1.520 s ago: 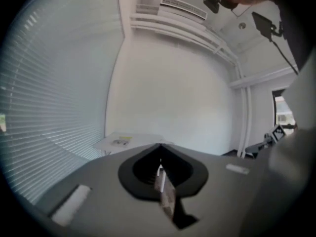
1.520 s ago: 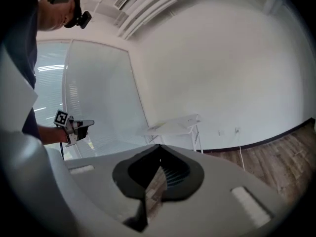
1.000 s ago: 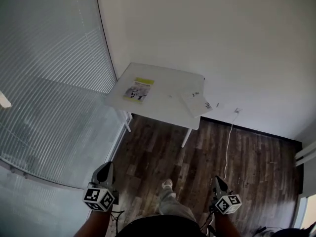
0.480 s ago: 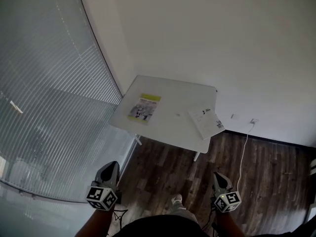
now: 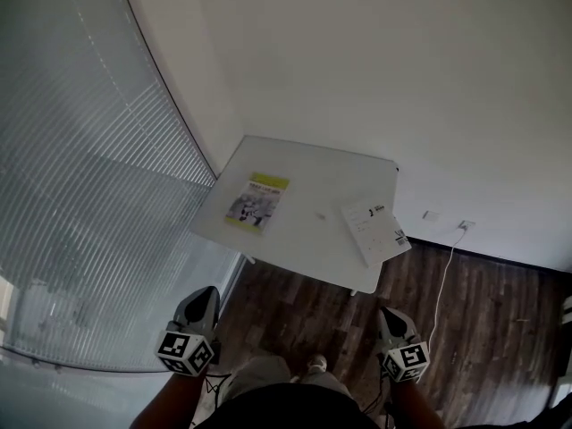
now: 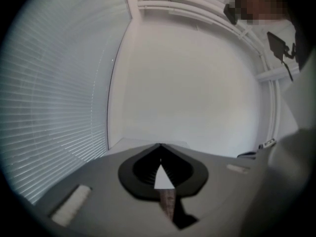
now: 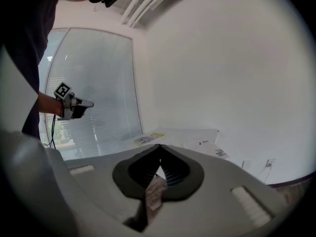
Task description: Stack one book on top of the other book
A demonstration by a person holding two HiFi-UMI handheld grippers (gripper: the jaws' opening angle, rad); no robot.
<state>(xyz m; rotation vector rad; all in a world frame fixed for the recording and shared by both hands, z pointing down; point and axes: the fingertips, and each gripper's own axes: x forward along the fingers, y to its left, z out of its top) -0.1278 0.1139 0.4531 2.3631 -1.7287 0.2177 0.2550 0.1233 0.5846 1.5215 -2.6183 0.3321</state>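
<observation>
Ahead of me a white table (image 5: 313, 172) stands in the room's corner. A book with a yellow top band (image 5: 256, 202) lies on its left part. A white book (image 5: 375, 229) lies at its right front corner and hangs a little over the edge. The two books are well apart. My left gripper (image 5: 201, 297) and right gripper (image 5: 390, 315) are low in the head view, over the floor and short of the table. Both have their jaws shut with nothing between them. The right gripper view shows both books (image 7: 150, 138) far off, with the left gripper (image 7: 74, 105) at its left.
Window blinds (image 5: 80, 177) fill the left side and a plain white wall (image 5: 384, 70) stands behind the table. Dark wood floor (image 5: 483, 320) lies to the right, with a white cable (image 5: 444, 275) running down from a wall socket (image 5: 463, 226). The person's shoe (image 5: 313, 362) shows between the grippers.
The person has walked toward the table, which now sits nearer and larger in the head view. Both grippers came forward with them, still shut and empty.
</observation>
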